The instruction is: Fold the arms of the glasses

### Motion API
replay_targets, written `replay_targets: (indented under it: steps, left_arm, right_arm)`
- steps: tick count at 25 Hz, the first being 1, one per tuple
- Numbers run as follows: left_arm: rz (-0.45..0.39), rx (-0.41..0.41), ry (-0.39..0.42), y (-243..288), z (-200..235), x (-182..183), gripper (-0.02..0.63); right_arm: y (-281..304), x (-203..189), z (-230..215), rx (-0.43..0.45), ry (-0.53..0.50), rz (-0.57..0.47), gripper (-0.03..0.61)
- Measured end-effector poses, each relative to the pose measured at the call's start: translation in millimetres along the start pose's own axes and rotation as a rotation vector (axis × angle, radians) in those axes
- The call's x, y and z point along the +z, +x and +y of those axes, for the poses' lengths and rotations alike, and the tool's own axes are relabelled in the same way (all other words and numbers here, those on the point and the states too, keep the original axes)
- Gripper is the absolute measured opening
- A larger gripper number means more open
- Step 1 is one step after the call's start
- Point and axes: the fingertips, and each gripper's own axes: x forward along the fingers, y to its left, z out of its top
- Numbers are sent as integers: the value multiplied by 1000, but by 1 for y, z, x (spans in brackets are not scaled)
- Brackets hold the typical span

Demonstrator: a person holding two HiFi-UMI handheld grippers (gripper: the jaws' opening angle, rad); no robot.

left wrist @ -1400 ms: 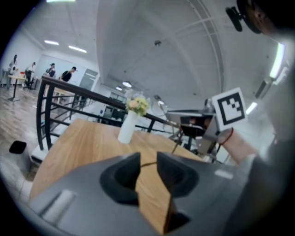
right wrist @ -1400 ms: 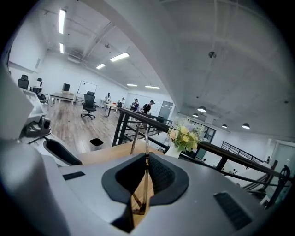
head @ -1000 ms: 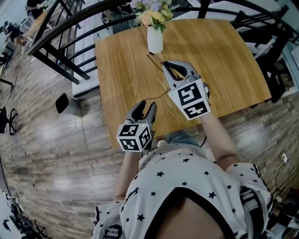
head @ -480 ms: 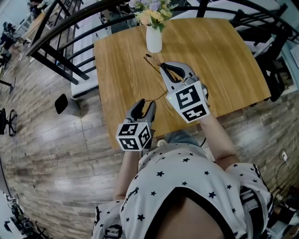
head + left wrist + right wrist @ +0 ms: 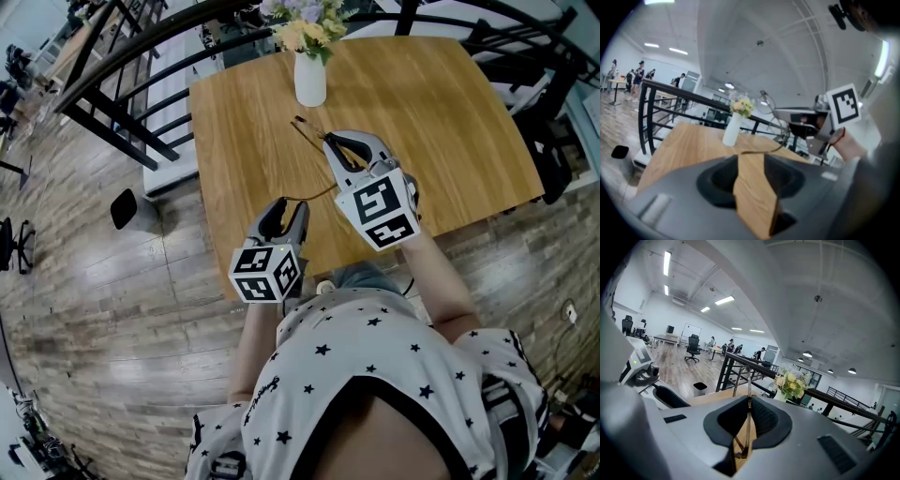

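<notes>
Both grippers have drifted slightly toward the near edge of the tabletop (image 5: 450,112) since the earlier frames, and the left one has also edged toward the left edge. The glasses have travelled with the right gripper. No other change is noted.

Right gripper (image 5: 339,148): its jaws are drawn almost together and clamped on the glasses (image 5: 747,427), whose thin dark frame runs through the narrow gap in the right gripper view. It holds them over the middle of the tabletop, apparently lifted clear of the wood, though that is not certain.

Left gripper (image 5: 289,208): its jaws stand apart with only bare wood showing between them. It sits by the near edge and grips nothing.

Glasses: one arm (image 5: 314,195) trails out from the clamped part toward the near edge, and its tip ends just beside the left gripper's jaws. A second thin part projects past the right gripper toward the vase of flowers (image 5: 310,80) at the far edge. Whether that part is the front or the other arm cannot be determined.

Assessment of progress: the grasp is secured, but the folding itself appears not yet done, because the trailing arm is still spread open. Remaining work, as judged, is for the left gripper to reach that arm and swing it in against the frame. The other arm would follow if it also stands open.
</notes>
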Motion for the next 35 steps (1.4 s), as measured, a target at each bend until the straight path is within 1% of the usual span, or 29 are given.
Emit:
replay_targets:
  steps: [5,15,26,35]
  left_arm:
    - [-12,9,-3,-1,4,5,172]
    - [-29,28,-16,2,9,16,160]
    - [-36,10,-8,10,0,23,158]
    - [-37,11,-6,13,-1,27,155]
  right_arm:
    - [-2,-6,3,-5,-12,23,23]
    - [-2,-20,17,29,-21,47,23]
    - [1,-30,37,74,-32,63,23]
    - [3,-31,51,107,-42,66,23]
